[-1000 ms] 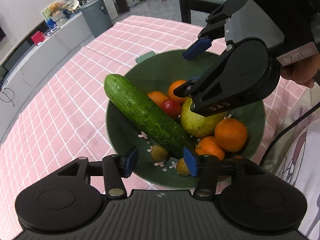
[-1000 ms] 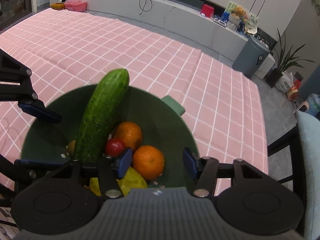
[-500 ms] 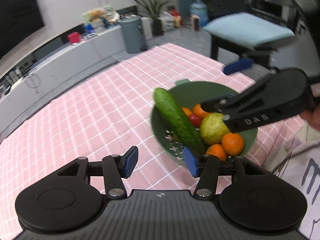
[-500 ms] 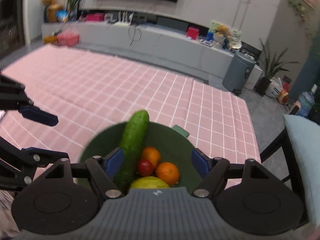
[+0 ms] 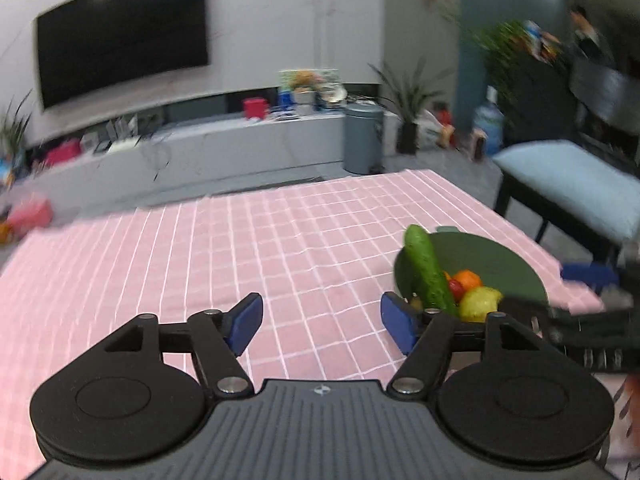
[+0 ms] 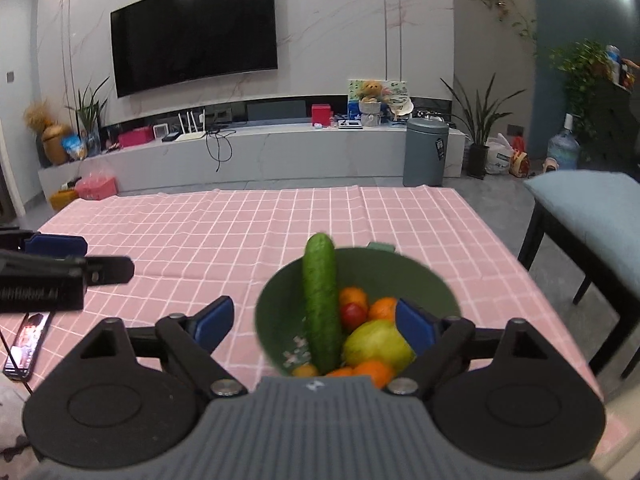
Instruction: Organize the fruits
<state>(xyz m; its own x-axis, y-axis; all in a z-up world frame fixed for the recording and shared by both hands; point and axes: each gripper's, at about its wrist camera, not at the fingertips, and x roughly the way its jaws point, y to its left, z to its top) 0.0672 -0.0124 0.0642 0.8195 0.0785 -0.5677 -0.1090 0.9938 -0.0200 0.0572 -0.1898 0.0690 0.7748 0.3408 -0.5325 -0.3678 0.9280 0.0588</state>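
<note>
A green bowl point(image 6: 412, 280) point(image 5: 500, 264) on the pink checked tablecloth holds a long cucumber point(image 6: 320, 300) point(image 5: 428, 272) leaning on its rim, oranges point(image 6: 384, 307), a red tomato point(image 6: 353, 313) and a yellow-green pear point(image 6: 376, 344) point(image 5: 478, 302). My right gripper point(image 6: 314, 320) hovers above and short of the bowl, jaws opening, nothing between the pads. My left gripper point(image 5: 322, 320) is over bare cloth to the bowl's left, jaws opening and empty. In each wrist view the other gripper shows at the frame's edge.
A phone point(image 6: 26, 340) lies on the cloth at the near left. A dark chair with a blue cushion point(image 6: 592, 200) stands beside the table's right edge. Beyond the far edge are a grey bin point(image 6: 426, 152) and a low TV cabinet point(image 6: 240, 152).
Both grippers pulled back and up from the bowl and levelled out. Their jaws widened. The fruit stays in the bowl, now farther away and smaller in both views.
</note>
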